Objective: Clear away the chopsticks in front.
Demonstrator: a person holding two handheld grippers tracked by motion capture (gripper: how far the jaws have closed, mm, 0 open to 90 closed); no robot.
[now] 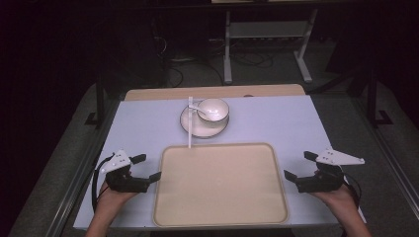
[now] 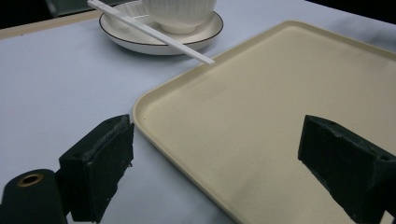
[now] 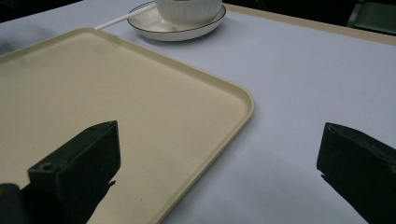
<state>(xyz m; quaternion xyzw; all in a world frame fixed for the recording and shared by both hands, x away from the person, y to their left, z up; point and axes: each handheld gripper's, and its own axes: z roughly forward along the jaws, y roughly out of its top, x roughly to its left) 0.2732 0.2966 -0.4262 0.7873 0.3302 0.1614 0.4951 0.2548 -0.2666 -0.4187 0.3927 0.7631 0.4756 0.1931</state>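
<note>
A cream tray (image 1: 220, 183) lies at the front middle of the table, with nothing on it. Behind it a white bowl (image 1: 213, 110) with a spoon (image 1: 196, 109) in it stands on a white plate (image 1: 193, 128). White chopsticks (image 1: 190, 121) lie across the plate's left side and reach to the tray's far rim. My left gripper (image 1: 146, 167) is open beside the tray's left edge, its jaws straddling the tray's rim (image 2: 154, 135). My right gripper (image 1: 299, 165) is open at the tray's right edge (image 3: 243, 116), with nothing between its jaws.
The white table sheet (image 1: 143, 123) has free room left and right of the plate. A wooden table edge (image 1: 148, 92) runs along the back. Beyond it a dark floor holds a metal stand (image 1: 267, 44) and cables.
</note>
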